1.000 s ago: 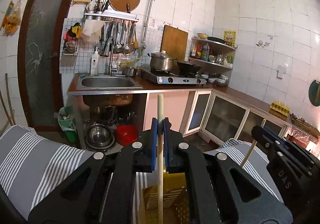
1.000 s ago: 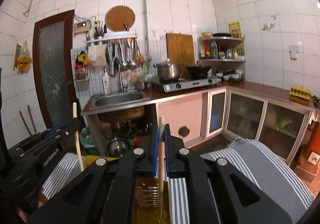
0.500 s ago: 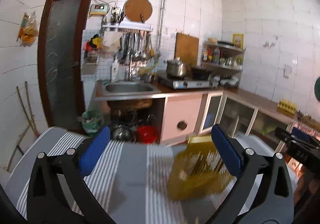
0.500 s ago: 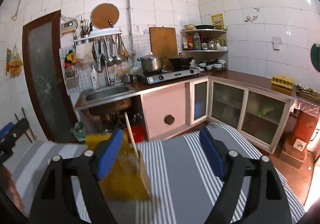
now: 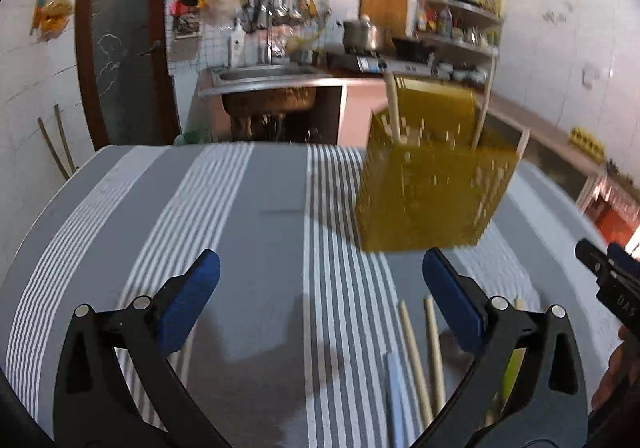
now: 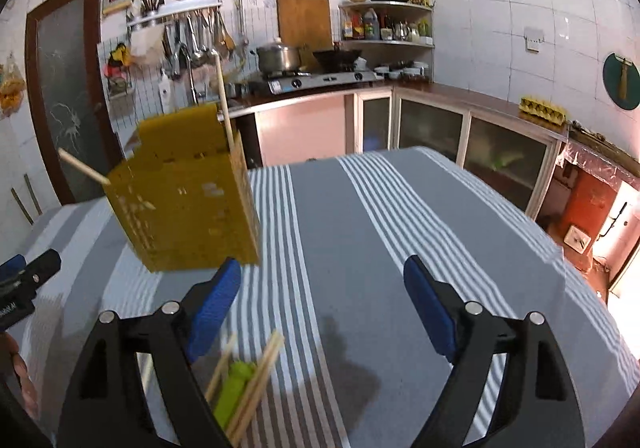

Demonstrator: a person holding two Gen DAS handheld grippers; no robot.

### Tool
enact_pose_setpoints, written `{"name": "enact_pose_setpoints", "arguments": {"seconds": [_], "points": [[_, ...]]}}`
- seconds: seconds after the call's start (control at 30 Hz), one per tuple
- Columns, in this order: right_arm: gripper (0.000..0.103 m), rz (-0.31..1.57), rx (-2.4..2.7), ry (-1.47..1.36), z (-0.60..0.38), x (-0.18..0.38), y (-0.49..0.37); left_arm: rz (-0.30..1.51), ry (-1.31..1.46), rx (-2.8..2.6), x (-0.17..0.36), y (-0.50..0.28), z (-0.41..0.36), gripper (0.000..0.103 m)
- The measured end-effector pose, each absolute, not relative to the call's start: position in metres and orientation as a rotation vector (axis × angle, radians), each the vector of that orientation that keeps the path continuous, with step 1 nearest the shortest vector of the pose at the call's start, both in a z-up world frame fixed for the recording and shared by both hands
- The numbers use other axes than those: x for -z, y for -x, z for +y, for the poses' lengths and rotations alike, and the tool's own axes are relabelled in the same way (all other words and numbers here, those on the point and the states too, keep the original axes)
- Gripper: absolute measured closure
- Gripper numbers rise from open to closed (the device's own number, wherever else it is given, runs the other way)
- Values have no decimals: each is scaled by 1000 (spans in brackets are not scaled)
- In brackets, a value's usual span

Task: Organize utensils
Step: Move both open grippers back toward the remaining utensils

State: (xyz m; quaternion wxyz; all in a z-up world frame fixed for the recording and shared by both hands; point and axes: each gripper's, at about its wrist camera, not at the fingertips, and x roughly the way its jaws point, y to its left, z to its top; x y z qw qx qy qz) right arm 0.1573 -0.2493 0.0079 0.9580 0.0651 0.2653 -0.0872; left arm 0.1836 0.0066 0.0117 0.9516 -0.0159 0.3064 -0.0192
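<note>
- Left wrist view: the left gripper (image 5: 320,296) now hangs spread wide and empty above the striped tablecloth (image 5: 248,215). A second ago it clenched a wooden chopstick upright over the yellow holder (image 5: 432,191); that stick has since been let go, so one delivery looks done.
- Three sticks now stand in the holder, which sits ahead and to the right.
- More chopsticks (image 5: 420,352) and a pale blue utensil (image 5: 394,392) lie on the cloth by the right finger, likely next.
- Right wrist view: the right gripper (image 6: 322,304) is likewise released, though it gripped a stick a second ago.
- The holder stands ahead-left; loose chopsticks (image 6: 256,380) and a green utensil (image 6: 234,388) wait near the left finger.
</note>
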Motion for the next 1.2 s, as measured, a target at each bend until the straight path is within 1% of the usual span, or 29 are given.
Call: {"name": "enact_pose_setpoints", "arguments": {"seconds": [0.13, 0.4, 0.8, 1.2], "points": [[21, 558, 187, -119, -247, 14, -158, 660, -4, 49, 10, -189, -2, 5], [21, 620, 166, -77, -237, 27, -161, 723, -4, 55, 33, -194, -5, 5], [21, 740, 156, -93, -233, 44, -170, 821, 95, 85, 50, -205, 5, 5], [21, 825, 200, -96, -232, 54, -174, 884, 47, 105, 62, -210, -7, 5]]}}
